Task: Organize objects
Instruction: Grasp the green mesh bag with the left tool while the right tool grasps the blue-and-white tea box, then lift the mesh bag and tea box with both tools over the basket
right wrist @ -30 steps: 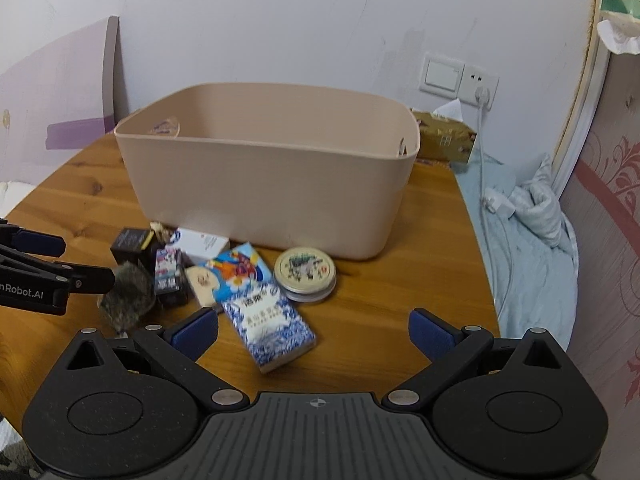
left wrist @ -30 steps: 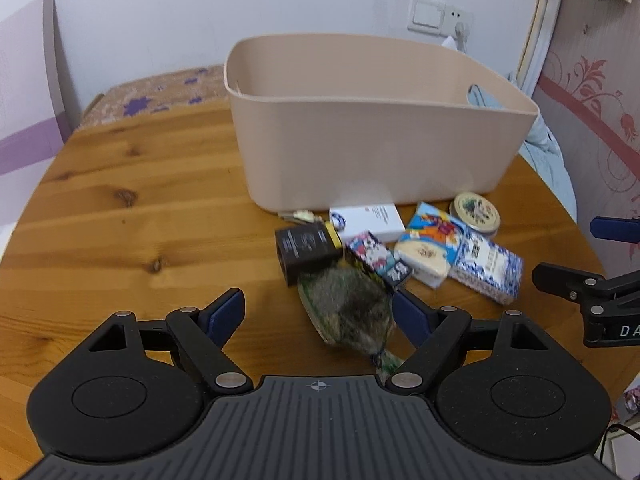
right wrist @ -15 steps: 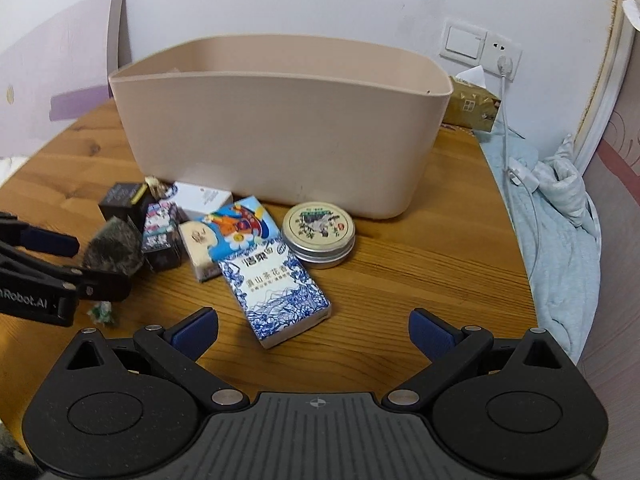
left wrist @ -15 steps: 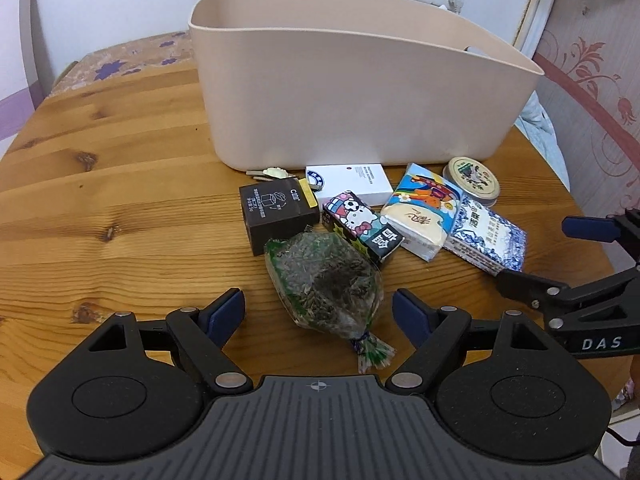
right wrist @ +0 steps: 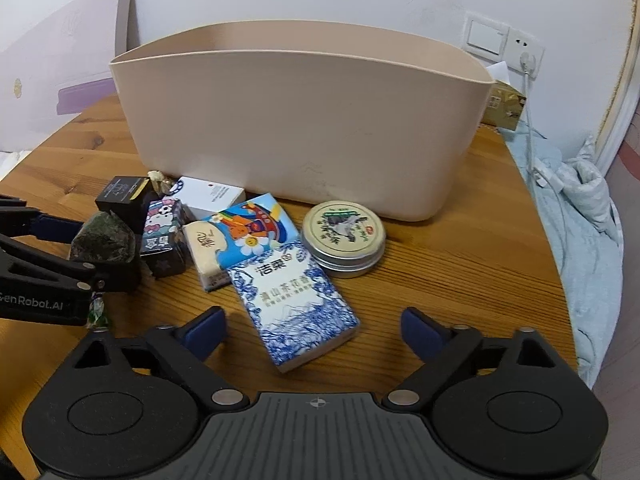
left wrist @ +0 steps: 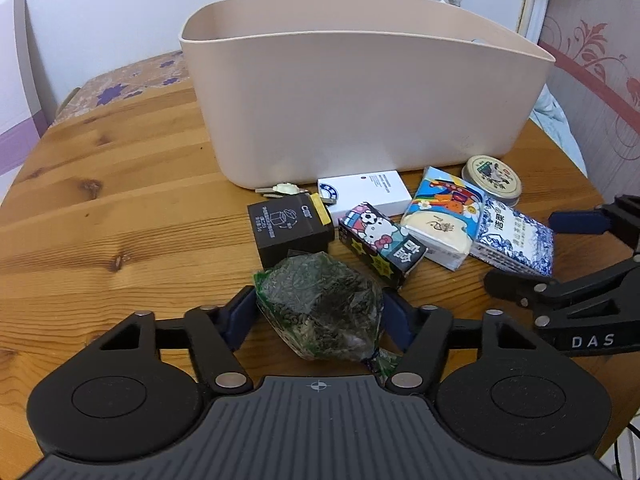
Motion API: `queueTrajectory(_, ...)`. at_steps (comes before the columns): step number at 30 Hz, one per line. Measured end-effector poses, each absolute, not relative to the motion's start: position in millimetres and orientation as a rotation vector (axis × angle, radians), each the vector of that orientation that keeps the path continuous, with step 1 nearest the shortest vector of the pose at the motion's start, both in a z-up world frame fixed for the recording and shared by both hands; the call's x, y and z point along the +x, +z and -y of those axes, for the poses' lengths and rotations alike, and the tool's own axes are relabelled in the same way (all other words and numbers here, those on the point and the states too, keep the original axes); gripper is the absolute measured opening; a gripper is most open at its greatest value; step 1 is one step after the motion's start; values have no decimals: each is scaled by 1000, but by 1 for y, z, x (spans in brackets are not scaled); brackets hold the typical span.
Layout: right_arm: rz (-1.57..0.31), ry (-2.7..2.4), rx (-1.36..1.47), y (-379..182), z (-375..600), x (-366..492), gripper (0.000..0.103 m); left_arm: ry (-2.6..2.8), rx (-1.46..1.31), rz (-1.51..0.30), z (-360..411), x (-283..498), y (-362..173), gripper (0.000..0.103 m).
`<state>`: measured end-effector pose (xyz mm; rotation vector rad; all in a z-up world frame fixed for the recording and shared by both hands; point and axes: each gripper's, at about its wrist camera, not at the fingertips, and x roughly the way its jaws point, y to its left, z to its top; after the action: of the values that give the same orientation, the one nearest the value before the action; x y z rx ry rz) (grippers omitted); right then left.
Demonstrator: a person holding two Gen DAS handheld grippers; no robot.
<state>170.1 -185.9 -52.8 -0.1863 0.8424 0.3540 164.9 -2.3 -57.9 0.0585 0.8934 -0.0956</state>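
A beige plastic bin (left wrist: 360, 92) stands on the round wooden table (left wrist: 120, 208). In front of it lie a black box (left wrist: 286, 228), a white box (left wrist: 366, 196), a cartoon cat box (left wrist: 380, 248), a colourful tissue pack (left wrist: 442, 220), a blue-white tissue pack (right wrist: 296, 304) and a round tin (right wrist: 344, 238). My left gripper (left wrist: 318, 312) has its pads against both sides of a clear bag of dark green tea (left wrist: 320, 304) lying on the table. My right gripper (right wrist: 314, 326) is open around the near end of the blue-white pack.
A key (left wrist: 280, 189) lies by the bin's base. Light blue bedding (right wrist: 576, 216) and a charger cable (right wrist: 532, 136) hang past the table's right edge. Wall sockets (right wrist: 504, 44) are behind the bin. A purple-flowered cushion (left wrist: 132, 80) sits at the far left.
My left gripper has moved forward and closed in on the tea bag. My right gripper has moved forward and down, with the blue-white pack now between its fingers.
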Motion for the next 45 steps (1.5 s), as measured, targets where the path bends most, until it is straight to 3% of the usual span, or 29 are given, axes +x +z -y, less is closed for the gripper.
queueTrajectory(5, -833, 383, -169, -51, 183, 169, 75, -106, 60, -888, 1, 165, -57, 60)
queueTrajectory(8, -829, 388, -164, -50, 183, 169, 59, -110, 49, -886, 0, 165, -56, 59)
queueTrajectory(12, -821, 405, -170, -49, 183, 164, 55, -118, 34, -886, -2, 163, -55, 57)
queueTrajectory(24, -777, 413, -189, -33, 185, 148, 48, -143, 9, -869, -7, 150, -47, 49)
queueTrajectory(45, -588, 358, -147, 33, 212, 131, 48, -133, 33, -684, -23, 126, 22, 48)
